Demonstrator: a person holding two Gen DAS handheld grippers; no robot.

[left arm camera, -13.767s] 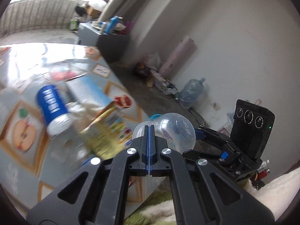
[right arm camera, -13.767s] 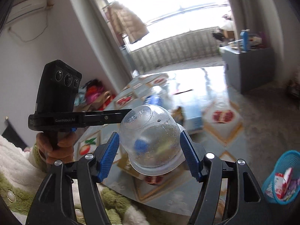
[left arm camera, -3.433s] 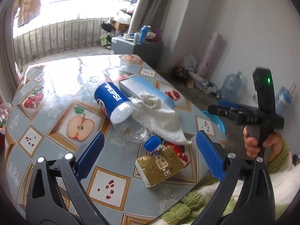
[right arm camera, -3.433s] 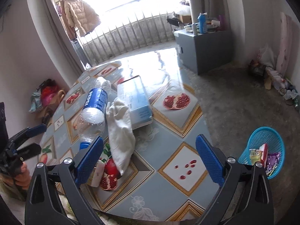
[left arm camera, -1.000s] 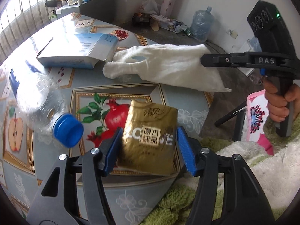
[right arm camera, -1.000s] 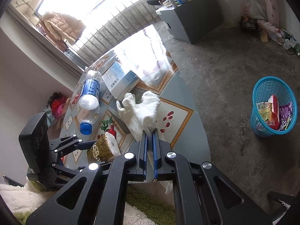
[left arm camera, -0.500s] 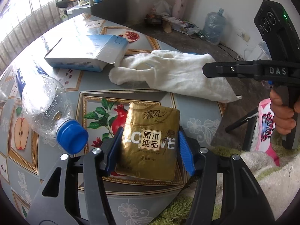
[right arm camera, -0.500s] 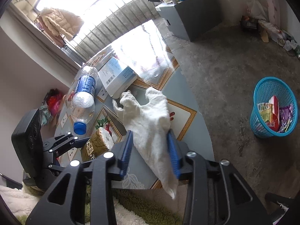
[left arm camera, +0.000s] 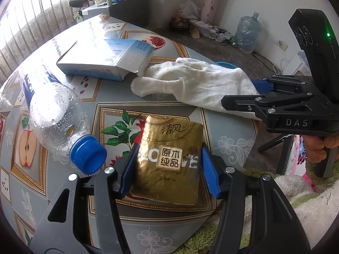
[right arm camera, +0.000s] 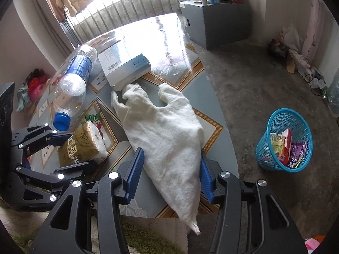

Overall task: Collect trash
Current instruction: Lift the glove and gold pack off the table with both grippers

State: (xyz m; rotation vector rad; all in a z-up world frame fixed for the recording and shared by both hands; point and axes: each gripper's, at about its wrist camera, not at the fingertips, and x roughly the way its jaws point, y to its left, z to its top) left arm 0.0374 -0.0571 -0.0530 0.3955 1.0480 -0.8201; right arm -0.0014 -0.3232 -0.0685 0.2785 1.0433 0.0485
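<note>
My left gripper [left arm camera: 168,169] is shut on a gold tissue pack [left arm camera: 169,160] at the table's near edge; the pack also shows in the right wrist view [right arm camera: 82,146]. My right gripper [right arm camera: 169,171] is open, its blue pads either side of a white glove [right arm camera: 167,135] that lies flat and hangs over the table edge. The glove also shows in the left wrist view [left arm camera: 197,84]. A clear plastic bottle [left arm camera: 50,105] with a blue cap lies left of the pack. A blue-white carton [left arm camera: 106,60] lies behind the glove.
A blue mesh trash basket [right arm camera: 284,139] holding wrappers stands on the concrete floor right of the table [right arm camera: 184,63]. A grey cabinet [right arm camera: 216,21] stands beyond it. A water jug [left arm camera: 247,33] and clutter line the far wall.
My right gripper was shut on the glove a second ago and has opened wide around it; the glove lies flatter. My left gripper stays clamped on the gold pack.
</note>
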